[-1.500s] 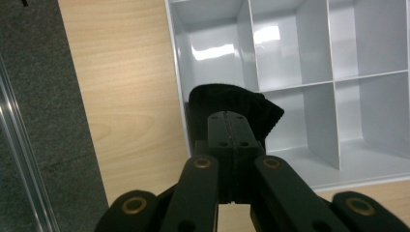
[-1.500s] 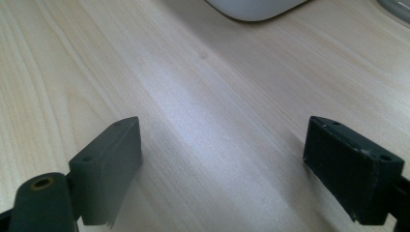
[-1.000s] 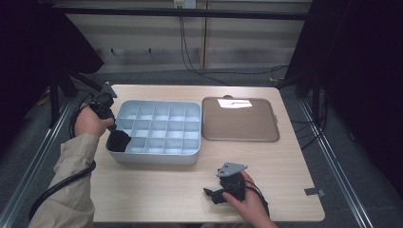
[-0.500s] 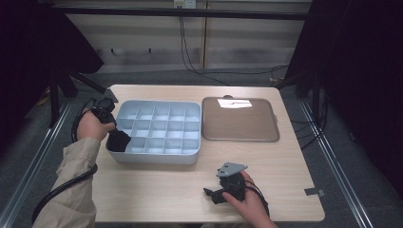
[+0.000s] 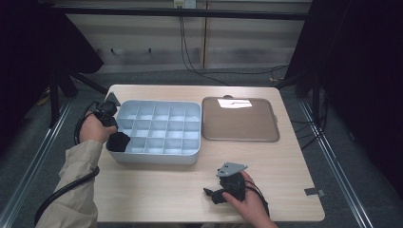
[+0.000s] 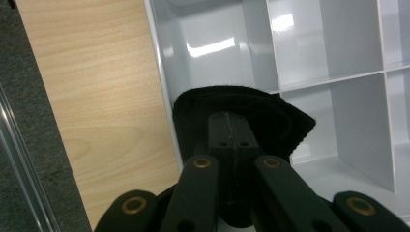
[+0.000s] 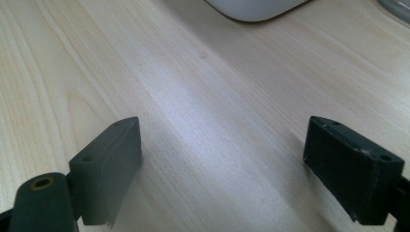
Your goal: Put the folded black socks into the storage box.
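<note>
A pale grey compartment box stands on the wooden table, divided into several empty cells. My left gripper reaches over its near-left corner, held by a hand in a beige sleeve. In the left gripper view its jaws are pressed together, gripper, with a black cloth bunched around the tips over the corner cell and the box rim. The black cloth shows as a dark lump at that corner. My right gripper rests low on the table near the front edge, jaws wide apart, gripper, with bare wood between them.
A flat brown tray with a white label lies right of the box. The table's left edge drops to a grey floor. Cables trail from both grippers. Bare wood stretches between the box and the front edge.
The left hand has shifted slightly toward the near side while the black cloth stays at the box corner. The right hand has not moved.
</note>
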`<state>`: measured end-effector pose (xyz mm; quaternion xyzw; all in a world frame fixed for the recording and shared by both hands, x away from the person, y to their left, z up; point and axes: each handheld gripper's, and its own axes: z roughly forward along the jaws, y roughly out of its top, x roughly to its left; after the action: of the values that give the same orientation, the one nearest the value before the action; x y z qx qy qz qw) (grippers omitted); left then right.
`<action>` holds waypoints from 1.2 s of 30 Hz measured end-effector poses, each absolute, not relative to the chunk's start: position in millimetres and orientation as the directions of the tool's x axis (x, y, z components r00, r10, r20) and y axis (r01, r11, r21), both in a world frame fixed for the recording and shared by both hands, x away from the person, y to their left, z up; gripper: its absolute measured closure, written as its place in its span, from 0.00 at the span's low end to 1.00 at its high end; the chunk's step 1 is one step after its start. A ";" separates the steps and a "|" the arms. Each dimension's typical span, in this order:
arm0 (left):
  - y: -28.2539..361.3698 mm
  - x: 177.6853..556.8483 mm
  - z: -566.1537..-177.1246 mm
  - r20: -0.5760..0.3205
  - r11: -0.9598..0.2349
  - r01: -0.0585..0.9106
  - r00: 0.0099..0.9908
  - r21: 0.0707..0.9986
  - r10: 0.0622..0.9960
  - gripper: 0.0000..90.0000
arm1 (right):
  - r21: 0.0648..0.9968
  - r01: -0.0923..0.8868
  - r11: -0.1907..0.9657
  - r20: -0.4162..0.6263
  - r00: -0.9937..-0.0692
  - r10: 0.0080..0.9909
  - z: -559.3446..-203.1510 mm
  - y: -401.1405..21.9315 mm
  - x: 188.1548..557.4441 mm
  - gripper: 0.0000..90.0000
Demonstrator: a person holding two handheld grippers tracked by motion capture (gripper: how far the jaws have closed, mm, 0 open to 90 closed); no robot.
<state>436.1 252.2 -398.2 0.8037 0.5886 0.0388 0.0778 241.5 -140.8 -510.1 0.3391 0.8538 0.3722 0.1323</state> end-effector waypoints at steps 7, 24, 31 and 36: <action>252.5 434.3 -402.8 -0.032 -0.297 0.941 0.306 0.164 0.951 1.00 | 0.727 0.477 0.494 0.022 -0.735 0.678 -510.1 -140.9 241.8 0.15; 252.0 430.8 -425.0 -0.030 -0.309 0.940 0.316 0.145 0.948 1.00 | 0.726 0.478 0.495 0.024 -0.736 0.676 -510.3 -140.8 241.7 0.15; 252.2 428.8 -431.5 -0.036 -0.298 0.941 0.307 0.161 0.951 1.00 | 0.726 0.478 0.495 0.024 -0.736 0.676 -510.3 -140.8 241.7 0.15; 253.4 428.3 -432.8 -0.043 -0.293 0.942 0.303 0.167 0.952 1.00 | 0.725 0.482 0.493 0.029 -0.735 0.677 -510.3 -140.5 241.4 0.15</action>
<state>428.3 253.4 -432.8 0.8033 0.5893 0.0322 0.0803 241.4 -140.5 -510.3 0.3394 0.8539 0.3721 0.1312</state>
